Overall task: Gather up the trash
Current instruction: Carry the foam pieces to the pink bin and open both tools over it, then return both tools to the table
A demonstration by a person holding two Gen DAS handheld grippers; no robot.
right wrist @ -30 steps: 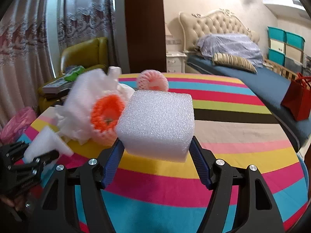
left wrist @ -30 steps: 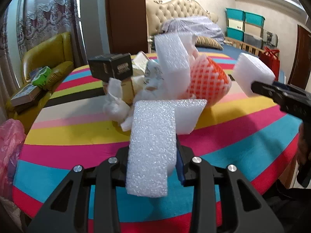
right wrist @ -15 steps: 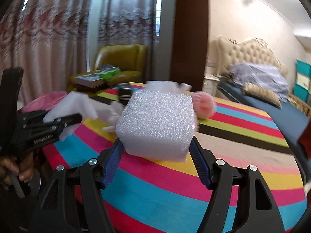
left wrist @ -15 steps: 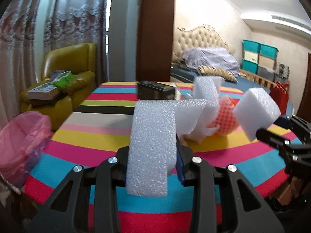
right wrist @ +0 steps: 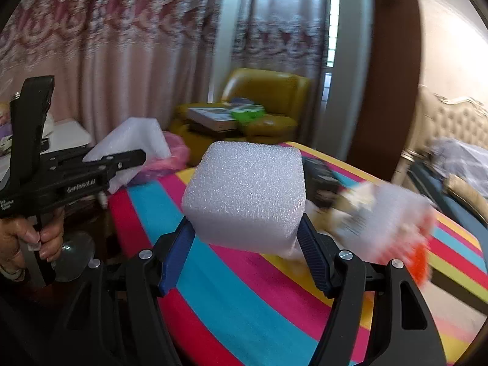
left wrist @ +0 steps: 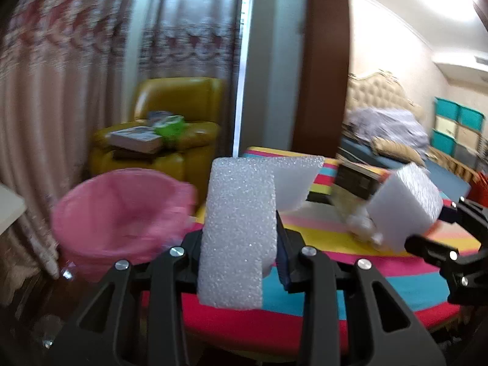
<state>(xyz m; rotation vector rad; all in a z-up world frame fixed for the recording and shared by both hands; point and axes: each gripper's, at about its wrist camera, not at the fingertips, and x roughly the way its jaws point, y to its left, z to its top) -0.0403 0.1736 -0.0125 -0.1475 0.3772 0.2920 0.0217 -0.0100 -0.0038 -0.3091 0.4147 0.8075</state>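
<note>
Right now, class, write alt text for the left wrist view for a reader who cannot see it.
The left gripper clamps an L-shaped white foam piece in the foreground. Ahead to the left stands a bin lined with a pink bag; at right, the right gripper holds a white foam block over the striped table.

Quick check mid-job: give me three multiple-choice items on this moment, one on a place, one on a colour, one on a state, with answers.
1. Where is the pink-lined trash bin?
A. On the striped table
B. Beside the table, in front of the yellow armchair
C. On the bed

2. What colour are the foam pieces?
A. White
B. Orange
C. Green

3. What state is the right tool in?
A. Open, holding nothing
B. Shut on the white foam cube
C. Resting on the table

Answers: 1 B, the bin sits below the table edge near the armchair. 2 A, the cube and the left tool's foam slab are white. 3 B, both pads press the cube.
</note>
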